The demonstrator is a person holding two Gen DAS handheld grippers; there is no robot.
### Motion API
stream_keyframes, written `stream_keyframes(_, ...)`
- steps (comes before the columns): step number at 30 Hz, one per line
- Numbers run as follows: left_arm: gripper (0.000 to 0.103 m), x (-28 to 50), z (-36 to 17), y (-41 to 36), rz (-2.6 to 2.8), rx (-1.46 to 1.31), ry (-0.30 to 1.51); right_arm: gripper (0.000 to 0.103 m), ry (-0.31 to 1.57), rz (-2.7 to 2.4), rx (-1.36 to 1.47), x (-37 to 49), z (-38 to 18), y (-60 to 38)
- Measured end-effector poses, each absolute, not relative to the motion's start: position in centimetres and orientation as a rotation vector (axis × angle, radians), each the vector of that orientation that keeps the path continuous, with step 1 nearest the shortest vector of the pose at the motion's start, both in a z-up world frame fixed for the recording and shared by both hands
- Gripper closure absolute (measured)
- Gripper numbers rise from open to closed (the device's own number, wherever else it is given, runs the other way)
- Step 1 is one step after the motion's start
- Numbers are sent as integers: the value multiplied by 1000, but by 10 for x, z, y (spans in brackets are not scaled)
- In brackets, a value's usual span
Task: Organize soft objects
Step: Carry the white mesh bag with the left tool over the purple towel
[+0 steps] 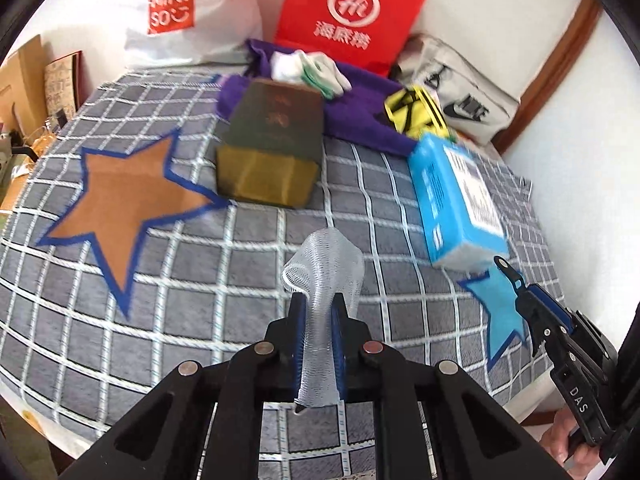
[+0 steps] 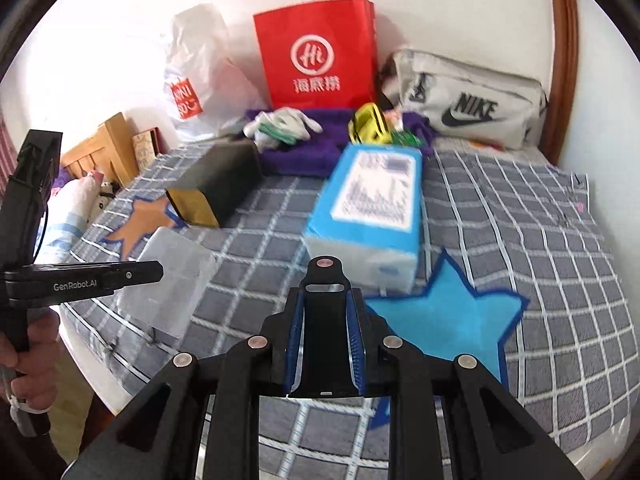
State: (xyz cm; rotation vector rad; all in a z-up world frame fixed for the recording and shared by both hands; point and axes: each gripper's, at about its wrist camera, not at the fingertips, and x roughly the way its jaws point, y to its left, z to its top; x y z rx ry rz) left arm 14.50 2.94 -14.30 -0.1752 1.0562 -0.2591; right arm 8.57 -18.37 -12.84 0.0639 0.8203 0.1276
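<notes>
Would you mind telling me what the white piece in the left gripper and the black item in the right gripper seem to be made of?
The white mesh piece looks like soft, translucent foam netting: a ribbed weave that flops over above the left gripper. The black flat item in the right gripper looks like matte rigid plastic with a metal stud, possibly a strap.

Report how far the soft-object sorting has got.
Done: nothing clearly sorted; the orange star and blue star both lie bare. In hand: the left gripper is shut on a white mesh sleeve; the right gripper is shut on a black strap. Left: the gloves and yellow item on the purple towel.
</notes>
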Motion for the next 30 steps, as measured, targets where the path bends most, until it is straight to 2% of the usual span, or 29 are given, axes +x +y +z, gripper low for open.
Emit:
stream_keyframes(15, 91, 184, -93, 34, -247, -203, 978, 81, 745, 177, 103, 128, -77, -181)
stream_keyframes(30, 91, 225, -74, 20, -237, -189, 953, 81, 703, 192, 80, 180, -54, -188)
